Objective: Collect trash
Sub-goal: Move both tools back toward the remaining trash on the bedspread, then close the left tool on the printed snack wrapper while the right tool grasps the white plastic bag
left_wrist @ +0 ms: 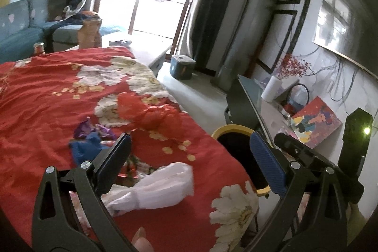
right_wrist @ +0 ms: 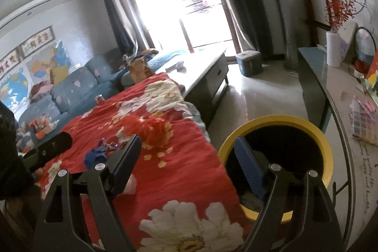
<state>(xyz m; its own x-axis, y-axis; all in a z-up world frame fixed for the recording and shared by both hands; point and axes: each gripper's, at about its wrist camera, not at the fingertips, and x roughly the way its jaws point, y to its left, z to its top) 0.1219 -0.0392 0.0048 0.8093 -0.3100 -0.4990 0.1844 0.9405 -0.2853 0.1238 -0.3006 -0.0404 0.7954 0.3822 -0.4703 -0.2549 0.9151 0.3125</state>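
Left to right on the red floral cloth [left_wrist: 47, 96]: blue crumpled scrap [left_wrist: 82, 150] with purple foil wrapper [left_wrist: 94, 130] just behind it, red plastic bag [left_wrist: 146, 115] further back toward the middle, white crumpled paper [left_wrist: 160, 185] nearest the camera. Yellow-rimmed bin [right_wrist: 274, 124] stands on the floor against the cloth's right edge, dark inside; something lies at the bottom, can't tell what.

Left gripper [left_wrist: 189, 162]: jaws spread wide, nothing between the pads. The white paper sits below and between the fingers, not touched, so released. Right gripper [right_wrist: 189, 157]: also spread wide and empty, right finger hanging over the bin mouth, left finger over the cloth.

So all visible trash is on the cloth and neither tool carries anything.

Risks from here:
- The cloth is wrinkled and loose. Closing low on the white paper could pinch fabric with it and drag the other pieces.
- The red bag is nearly the same colour as the cloth, so it is easy to misjudge its edge and close on nothing.
- Foil and blue scrap touch; one grab may take only one.
- The two grippers are close together near the bin, so they could collide.
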